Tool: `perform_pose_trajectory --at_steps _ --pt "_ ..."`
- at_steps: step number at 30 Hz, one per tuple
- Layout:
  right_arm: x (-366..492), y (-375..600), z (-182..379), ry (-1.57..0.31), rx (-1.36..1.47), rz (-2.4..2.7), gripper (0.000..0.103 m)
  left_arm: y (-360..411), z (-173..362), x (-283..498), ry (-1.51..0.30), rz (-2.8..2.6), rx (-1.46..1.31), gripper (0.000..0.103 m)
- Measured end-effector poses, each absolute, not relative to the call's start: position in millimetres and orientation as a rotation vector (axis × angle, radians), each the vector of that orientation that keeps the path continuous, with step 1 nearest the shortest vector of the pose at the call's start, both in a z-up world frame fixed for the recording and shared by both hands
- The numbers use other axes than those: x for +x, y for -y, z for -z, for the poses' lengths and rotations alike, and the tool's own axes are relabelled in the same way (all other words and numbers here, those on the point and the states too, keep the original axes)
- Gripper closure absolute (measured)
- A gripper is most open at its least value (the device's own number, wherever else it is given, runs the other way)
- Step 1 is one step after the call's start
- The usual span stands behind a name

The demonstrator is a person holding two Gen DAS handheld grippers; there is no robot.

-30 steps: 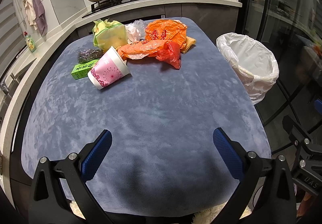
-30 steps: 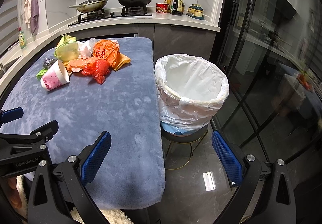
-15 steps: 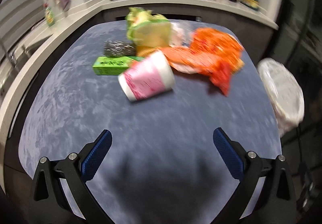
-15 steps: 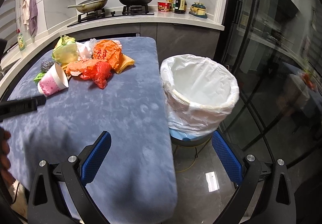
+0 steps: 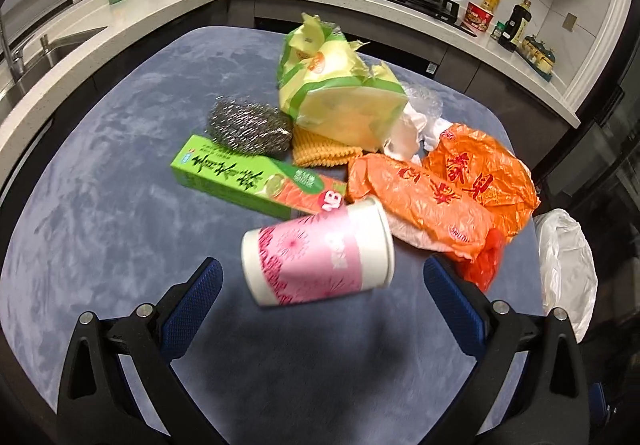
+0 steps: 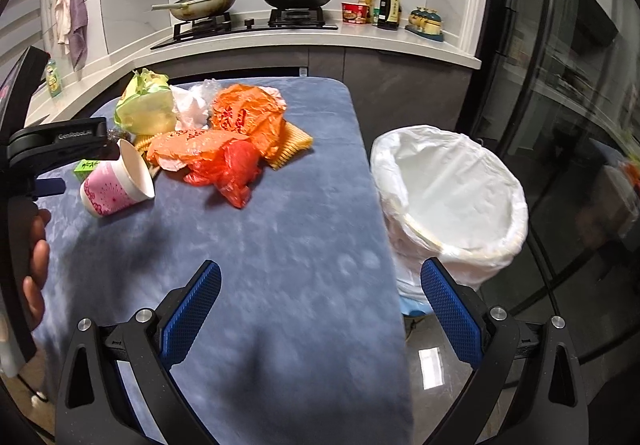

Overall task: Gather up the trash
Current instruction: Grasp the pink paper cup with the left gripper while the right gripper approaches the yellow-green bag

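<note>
One pink paper cup (image 5: 318, 255) lies on its side at frame center in the left wrist view, mouth toward the right, just ahead of the left gripper (image 5: 322, 305), whose blue pads (image 5: 192, 301) stand spread wide w/ nothing between them. Behind it, upper center, sits the rest of the trash: green box (image 5: 256, 181) touching the cup's far side, steel scourer (image 5: 248, 131), yellow-green wrapper (image 5: 340, 97), orange bags (image 5: 440, 189) to the right. All rest on the blue-covered table (image 5: 100, 185).

Right gripper (image 6: 320, 305) hangs spread and empty at the bottom of the right wrist view, over the table edge; the white-lined bin (image 6: 448, 201) stands at right of frame, beside the table and apart from the pile.

Judged step: approach & grasp the cup. To do it well, bring the pads down either side of the cup's body, approx. mid-length, not at the rim, which prob. crushes. Close gently; thin paper will deform. A round cup on cloth may roll, so square up across its axis and keep clear of the box so it isn't dragged along.
</note>
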State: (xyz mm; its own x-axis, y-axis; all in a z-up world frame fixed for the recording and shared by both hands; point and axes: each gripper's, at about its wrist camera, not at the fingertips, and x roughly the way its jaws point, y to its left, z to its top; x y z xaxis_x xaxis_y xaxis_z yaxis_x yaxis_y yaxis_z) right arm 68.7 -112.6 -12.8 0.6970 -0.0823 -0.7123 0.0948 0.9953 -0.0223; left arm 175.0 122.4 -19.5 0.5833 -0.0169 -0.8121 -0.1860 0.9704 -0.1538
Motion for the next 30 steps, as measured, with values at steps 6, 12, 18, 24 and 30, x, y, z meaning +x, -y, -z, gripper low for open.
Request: perform_pose_trajectory --at_steps 6,12,18,24,30 --pt "88.5 103.5 16.4 -0.802 0.034 0.079 0.007 -126.1 38.4 195.3 -0.988 -0.113 -0.242 0.007" --pt "106.1 94.4 20.1 -0.808 0.057 0.059 0.007 -133.3 43.7 201.6 -0.988 -0.084 -0.273 0.009" --pt "131.3 77.7 19.1 -0.787 0.075 0.018 0.007 -133.8 43.2 194.9 -0.973 -0.035 -0.258 0.017" --pt "157.4 57.6 21.8 -0.767 0.062 -0.032 0.018 -132.1 36.7 183.9 -0.924 -0.008 -0.203 0.017" --pt "184.5 53.6 31.1 -0.781 0.119 -0.059 0.03 -135.4 29.9 175.1 -0.892 -0.007 -0.16 0.017"
